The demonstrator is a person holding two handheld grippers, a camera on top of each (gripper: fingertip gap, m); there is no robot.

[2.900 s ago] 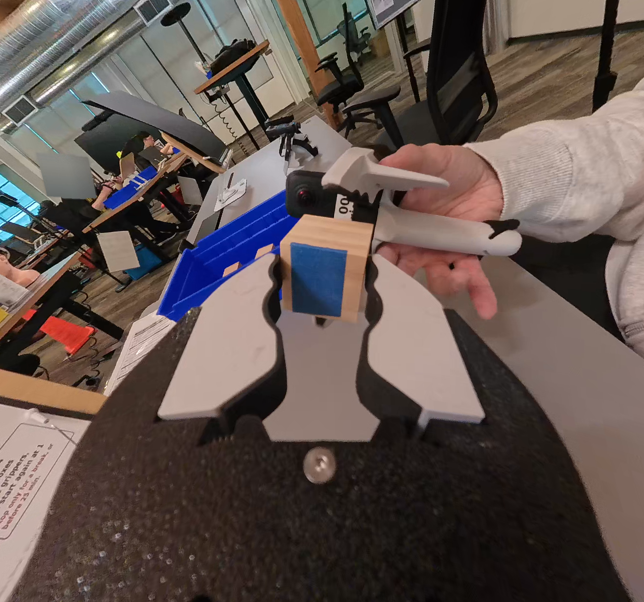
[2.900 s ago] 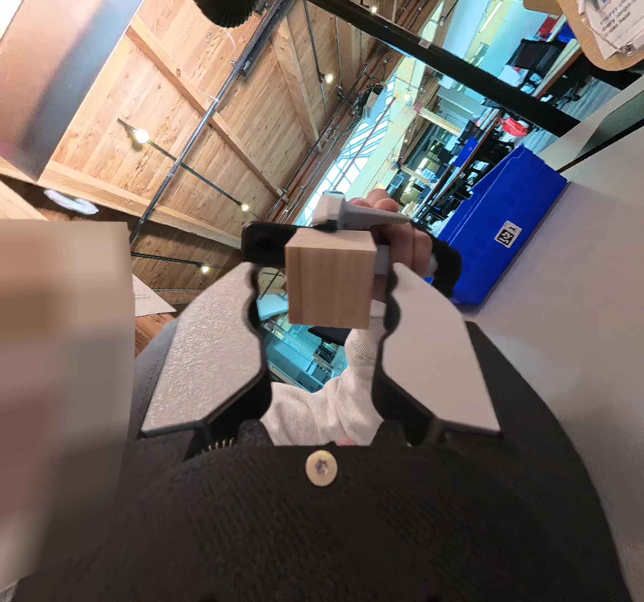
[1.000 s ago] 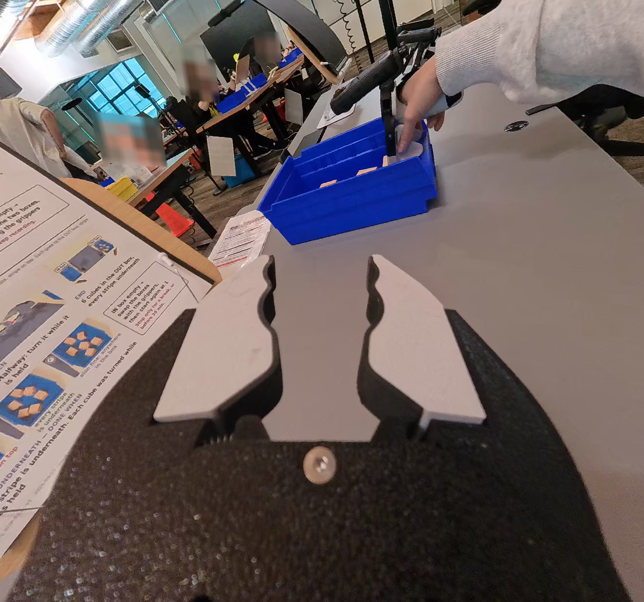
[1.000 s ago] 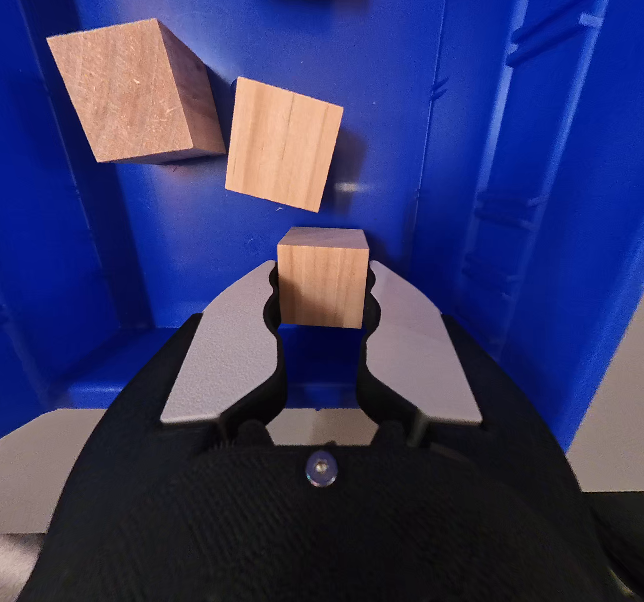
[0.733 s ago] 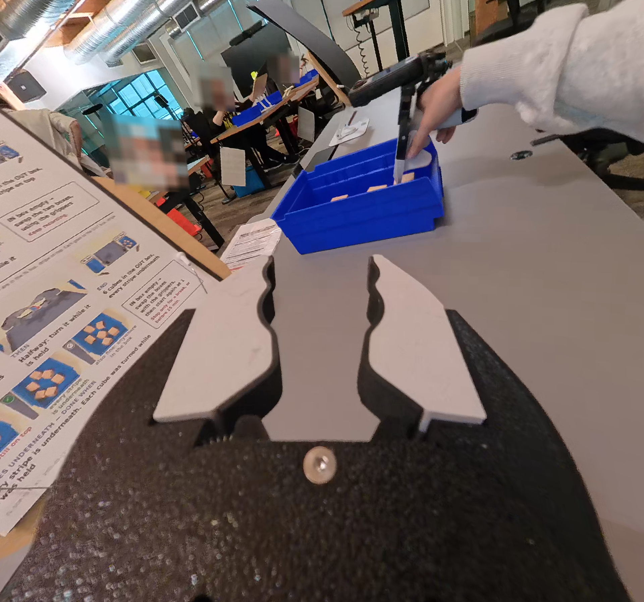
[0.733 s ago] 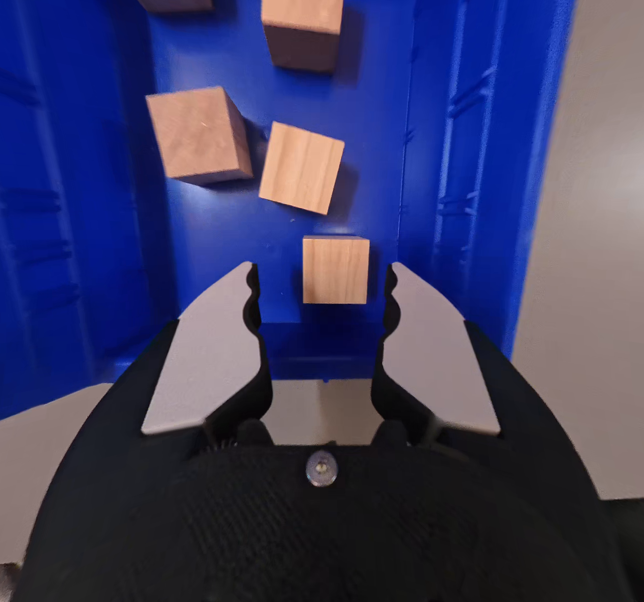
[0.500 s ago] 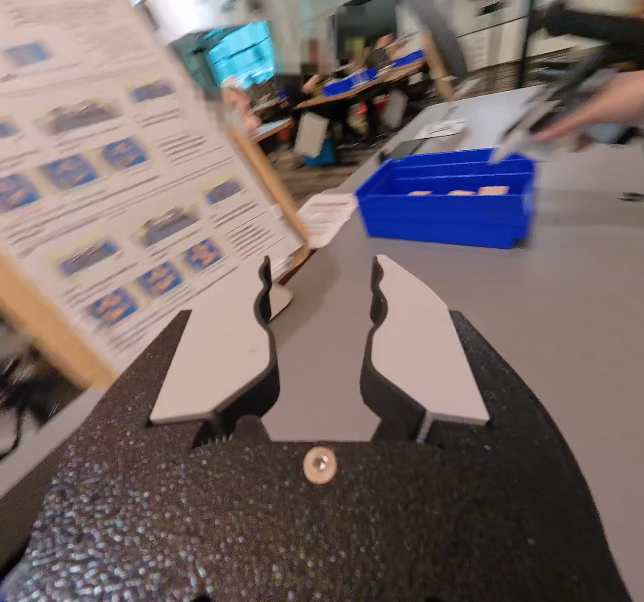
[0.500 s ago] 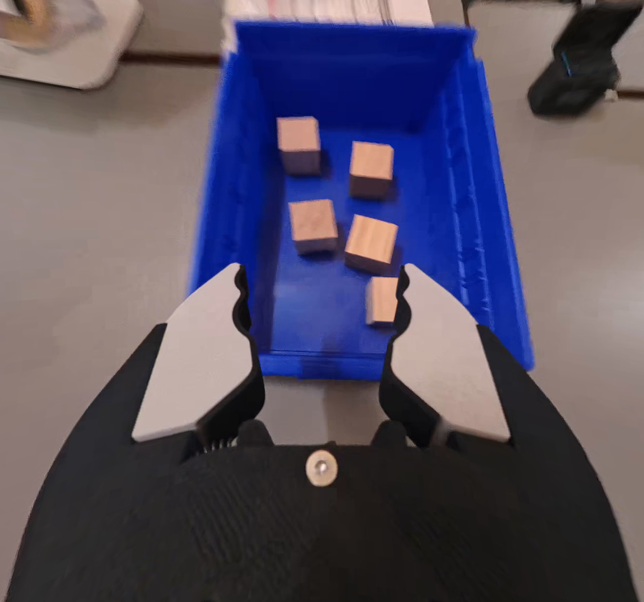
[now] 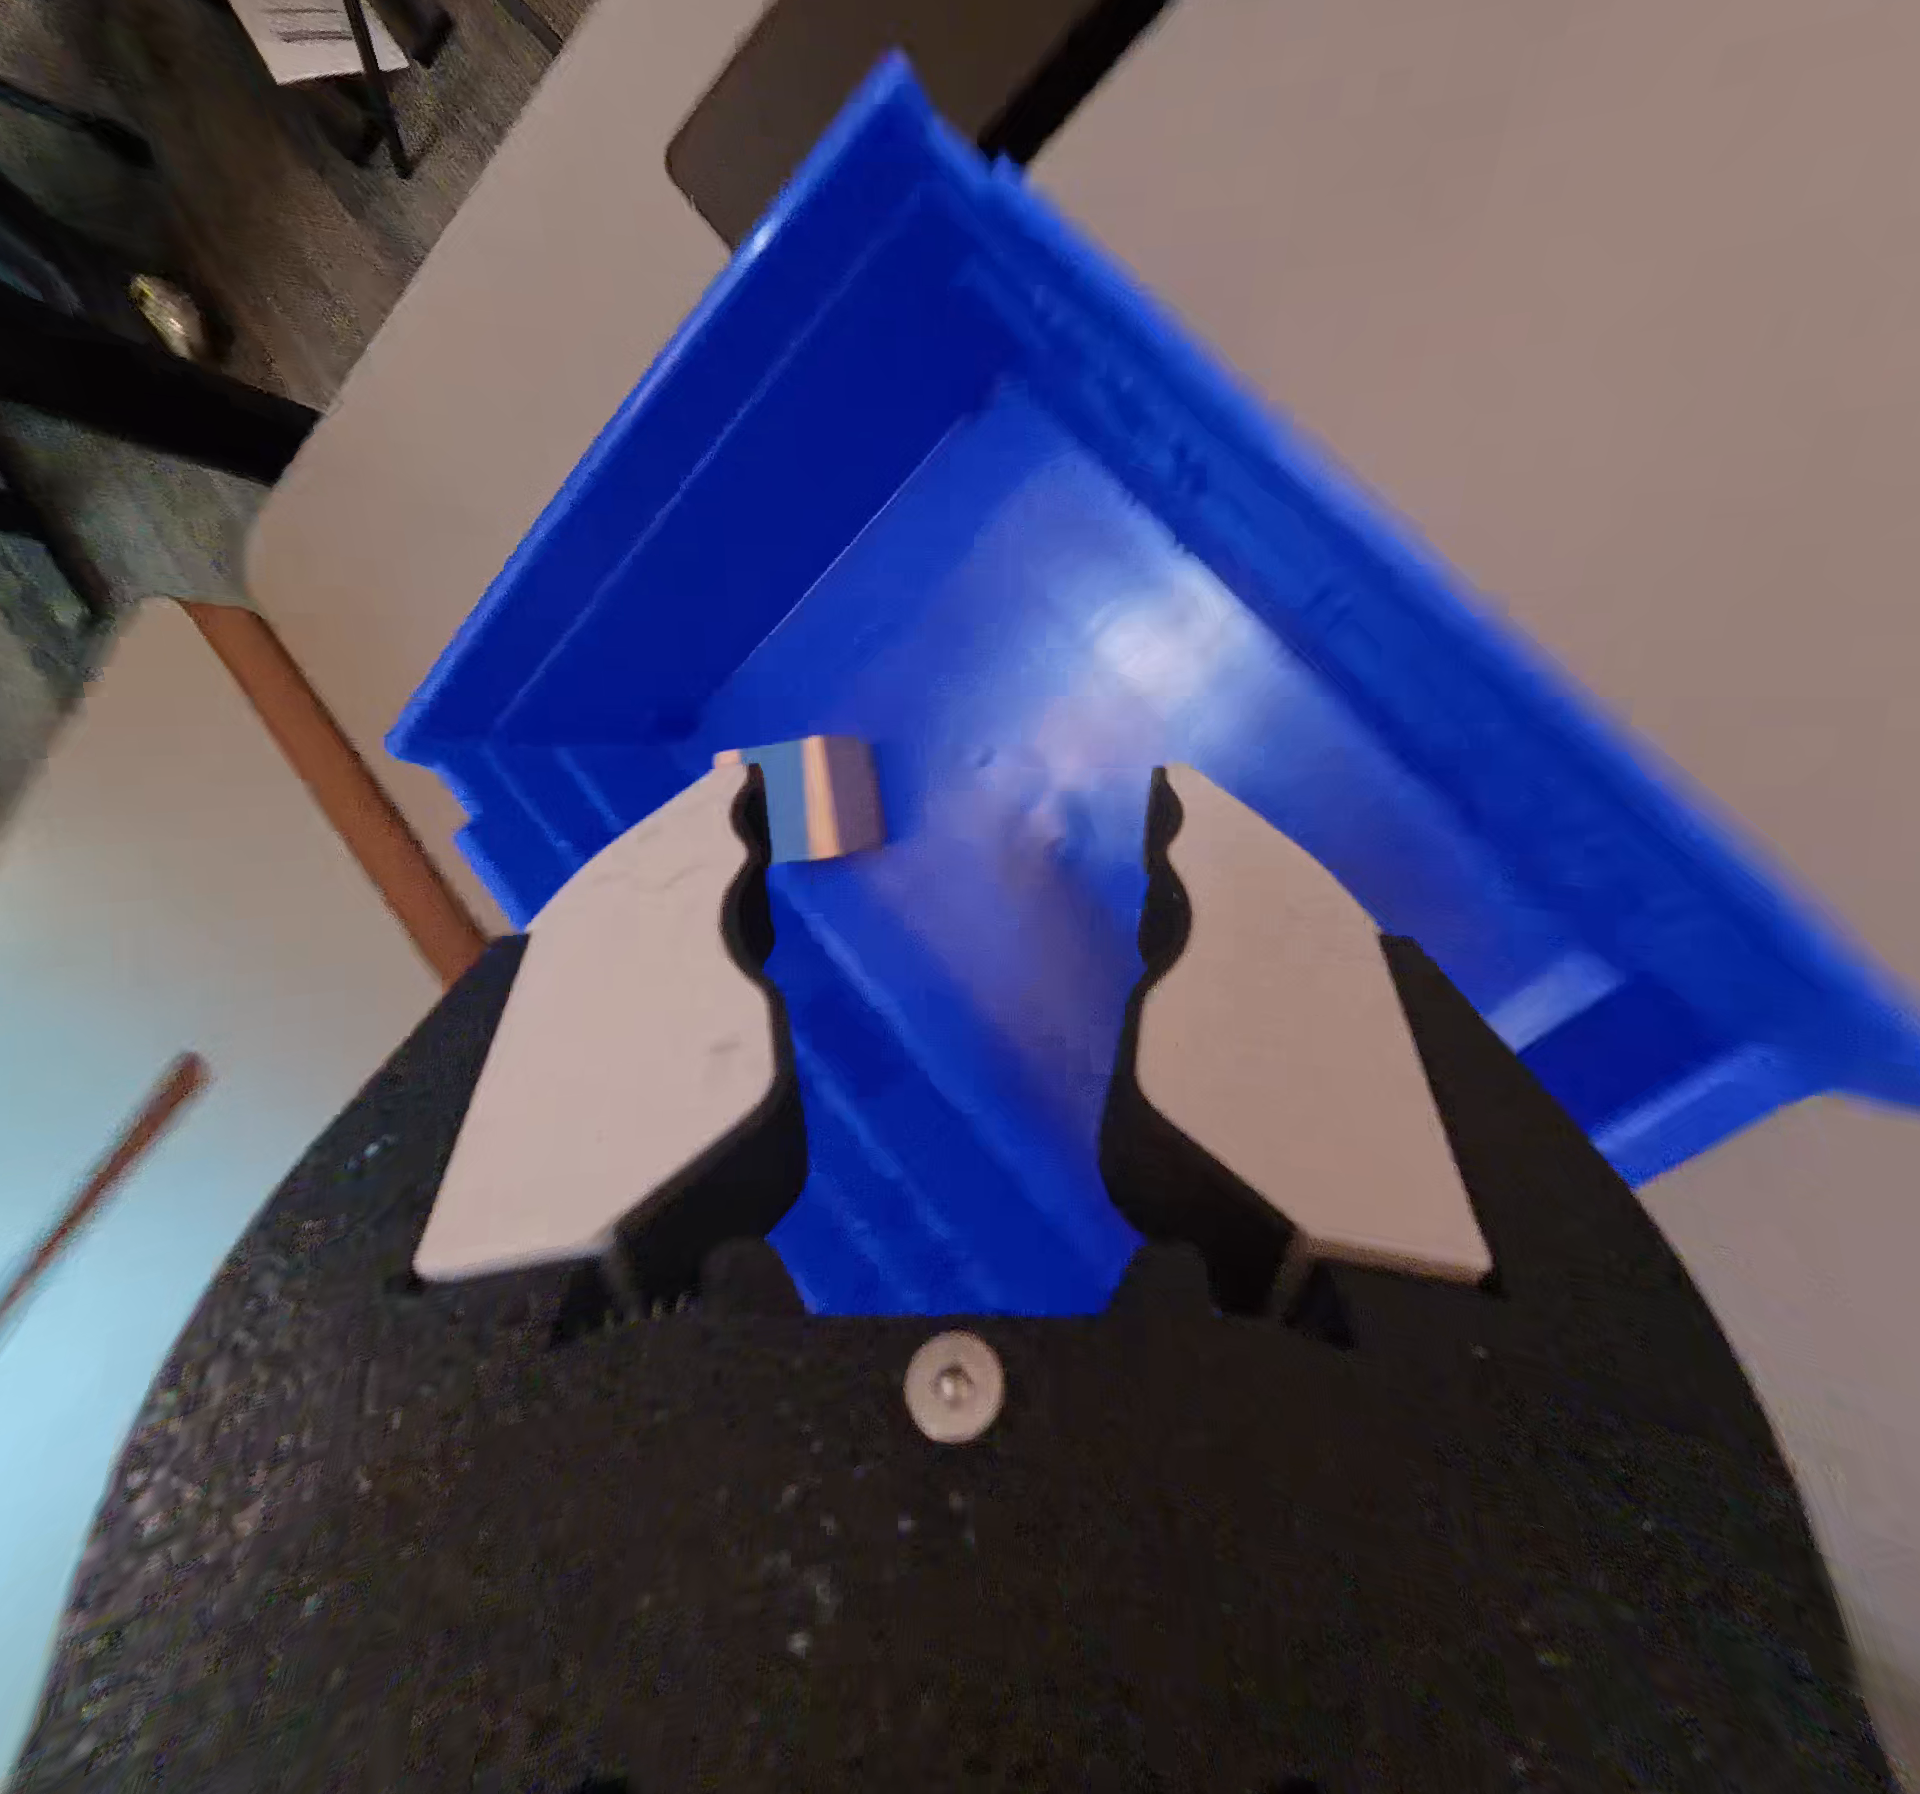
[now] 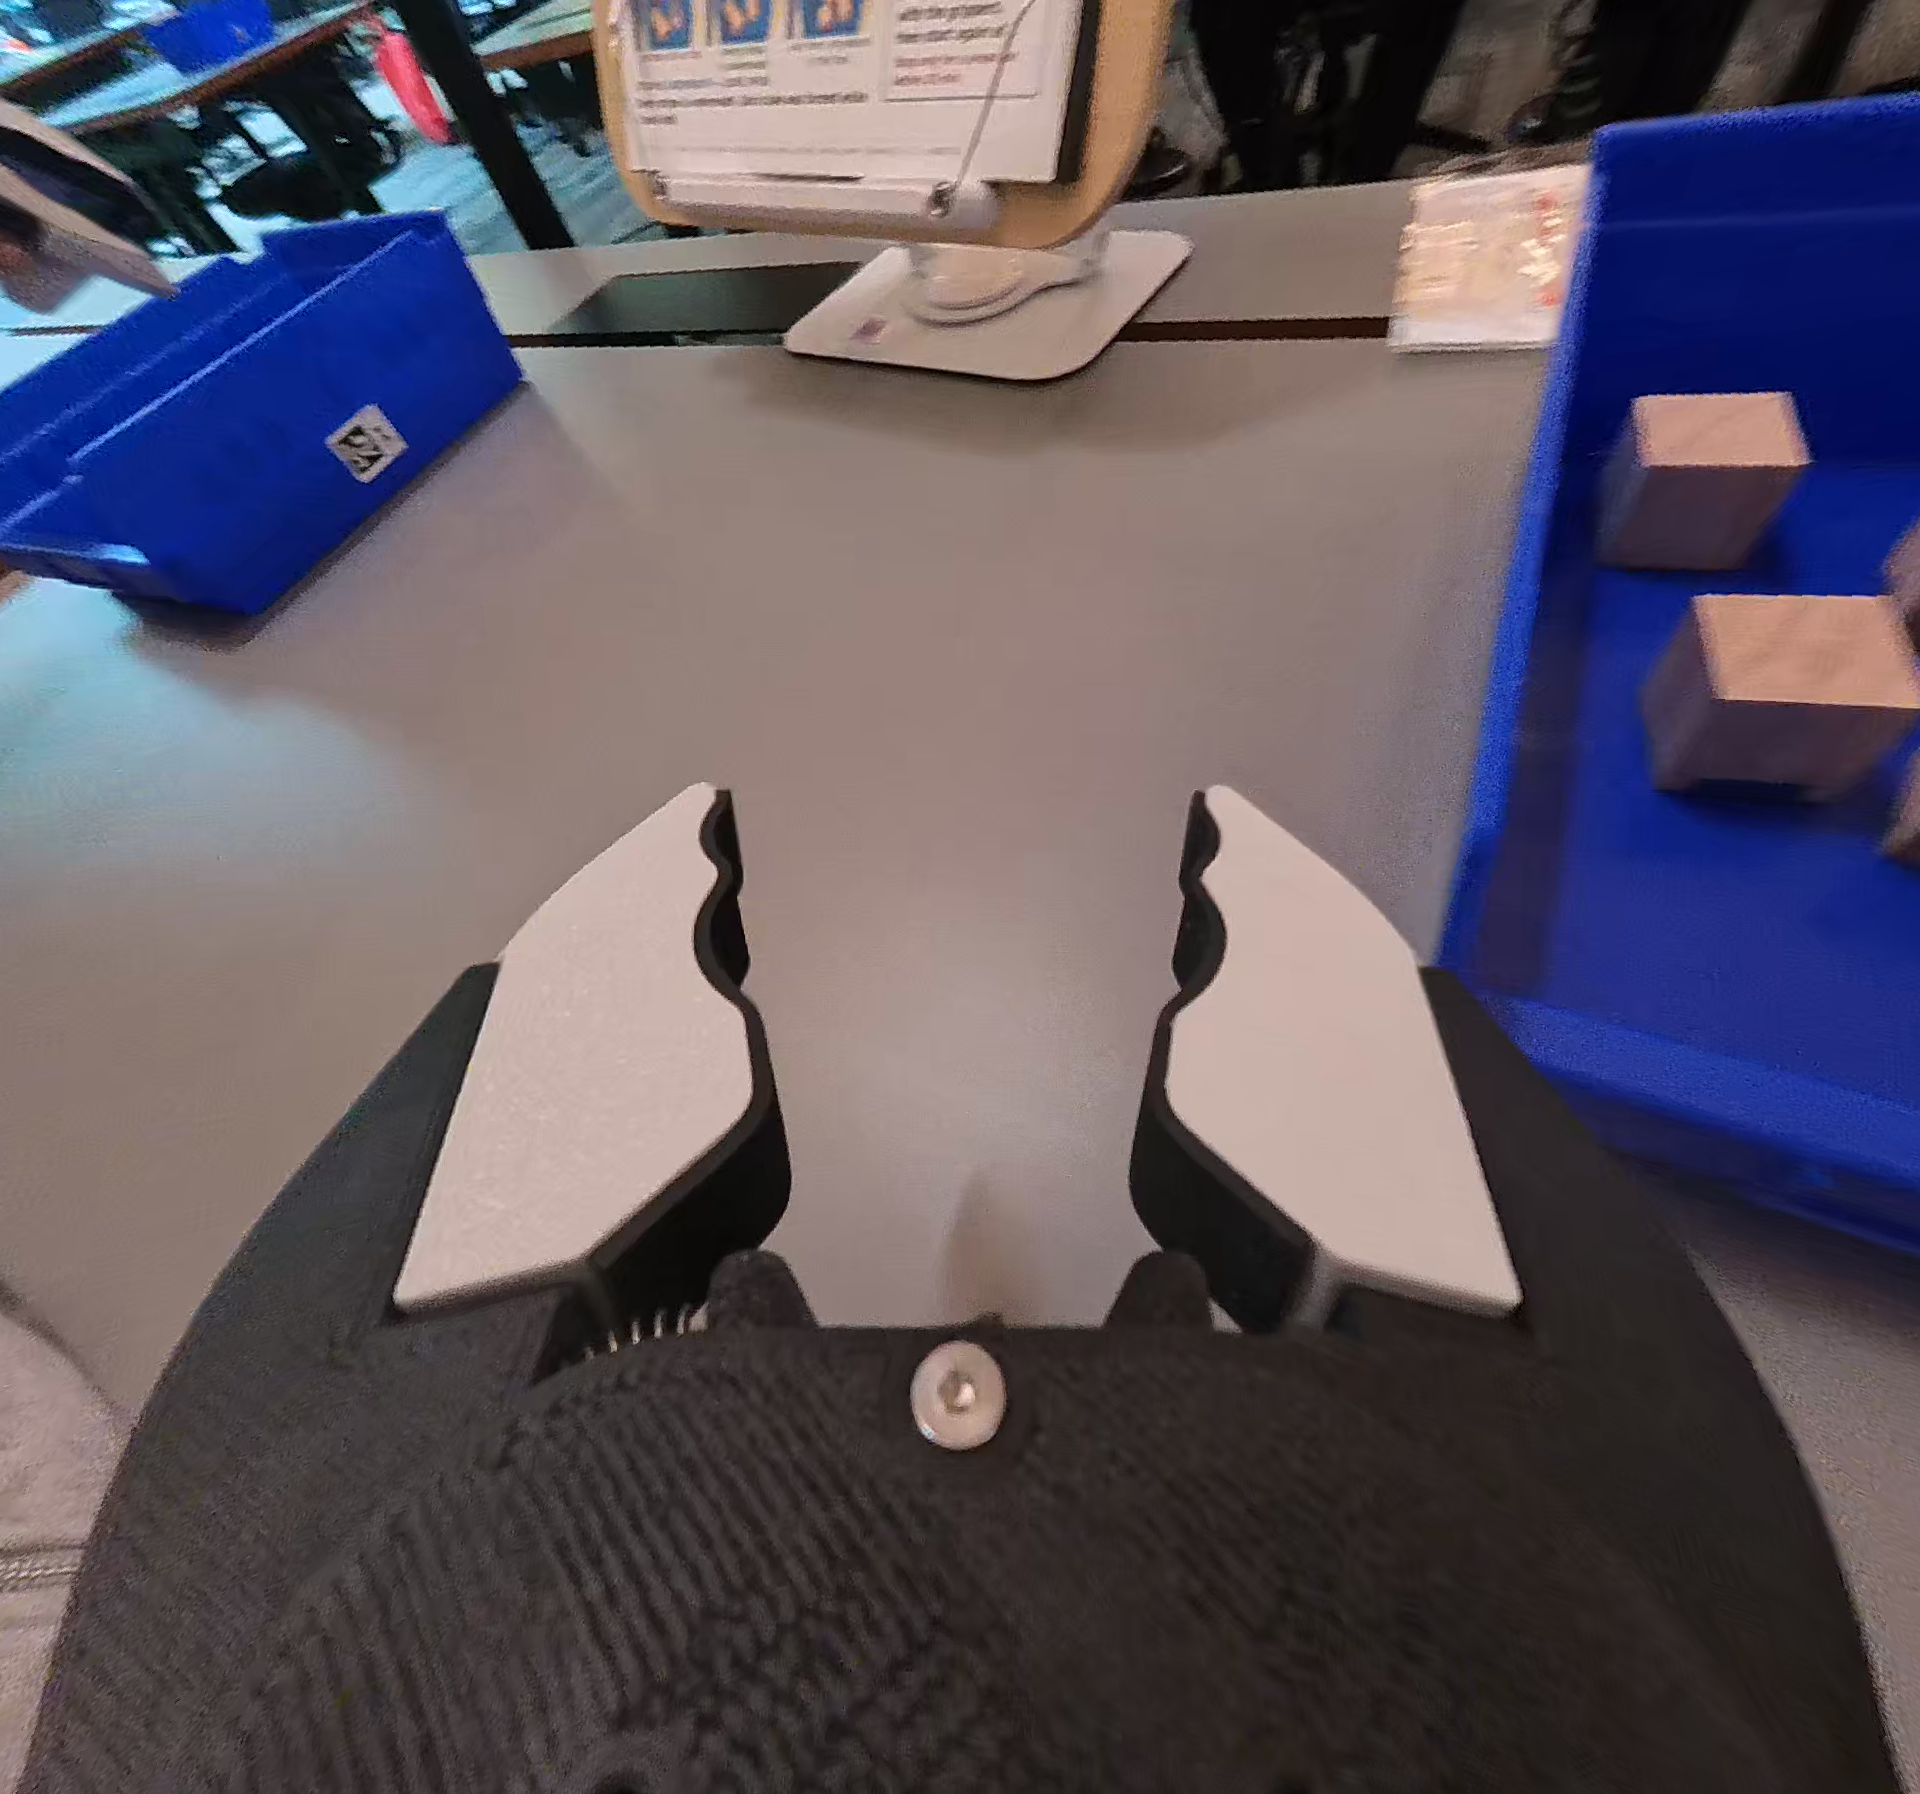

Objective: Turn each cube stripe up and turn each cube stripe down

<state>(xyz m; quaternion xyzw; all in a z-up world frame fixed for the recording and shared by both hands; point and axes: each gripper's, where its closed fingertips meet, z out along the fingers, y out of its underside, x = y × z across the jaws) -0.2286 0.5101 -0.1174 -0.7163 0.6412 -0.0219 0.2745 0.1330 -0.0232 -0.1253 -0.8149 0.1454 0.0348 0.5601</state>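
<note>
My left gripper (image 9: 951,788) is open above a blue bin (image 9: 1299,456) that holds one wooden cube (image 9: 821,804) with a stripe on top. The cube lies just past my left fingertip, apart from it. My right gripper (image 10: 961,809) is open and empty over the bare grey table (image 10: 883,601). To its right a second blue bin (image 10: 1558,601) holds several plain wooden cubes; two show clearly (image 10: 1704,477) (image 10: 1787,695). The first bin also shows in the right wrist view (image 10: 260,425), far left.
An instruction sheet on a stand (image 10: 873,30) sits at the table's back edge, its white base (image 10: 997,310) on the table. A paper sheet (image 10: 1486,258) lies behind the right bin. Other desks and floor lie beyond.
My right gripper let go of the cube in the right bin, opened and drew back over the table. My left gripper swung from facing the table to above the left bin.
</note>
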